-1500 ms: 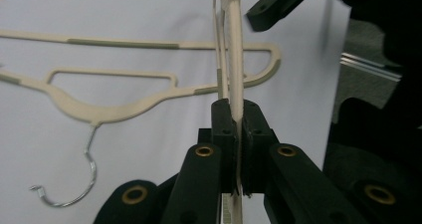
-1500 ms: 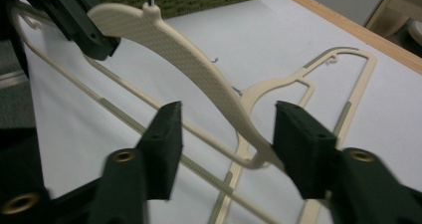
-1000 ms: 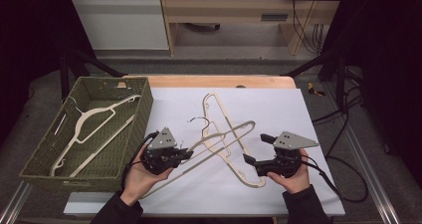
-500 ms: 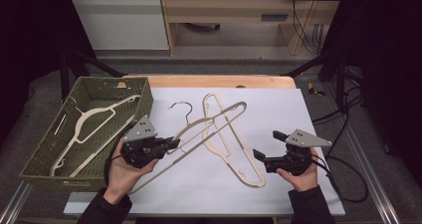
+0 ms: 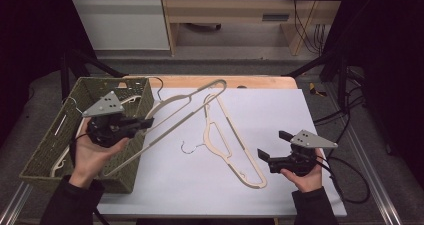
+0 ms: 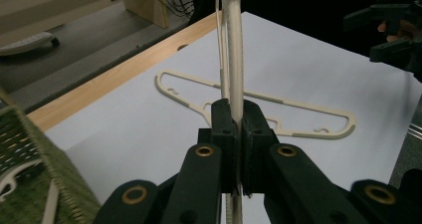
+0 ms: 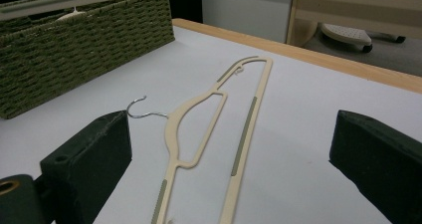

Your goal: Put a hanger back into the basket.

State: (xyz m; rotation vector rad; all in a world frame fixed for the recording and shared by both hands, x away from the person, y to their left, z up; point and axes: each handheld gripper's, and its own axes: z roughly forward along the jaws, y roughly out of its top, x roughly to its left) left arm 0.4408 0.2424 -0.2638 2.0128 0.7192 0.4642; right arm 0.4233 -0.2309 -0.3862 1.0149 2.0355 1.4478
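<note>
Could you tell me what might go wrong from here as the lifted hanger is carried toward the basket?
1. The left gripper pinches the lifted hanger at one end, so the long free end could swing or twist loose.
2. That hanger may catch on the green woven basket rim or tangle with the hangers already inside.
3. The right gripper, jaws just opened and empty, sits close to the second hanger on the white table and could nudge it.

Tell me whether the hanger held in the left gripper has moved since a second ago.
Yes. The held hanger, clamped in the left gripper, has swung left toward the woven basket, away from the hanger lying on the table.
</note>
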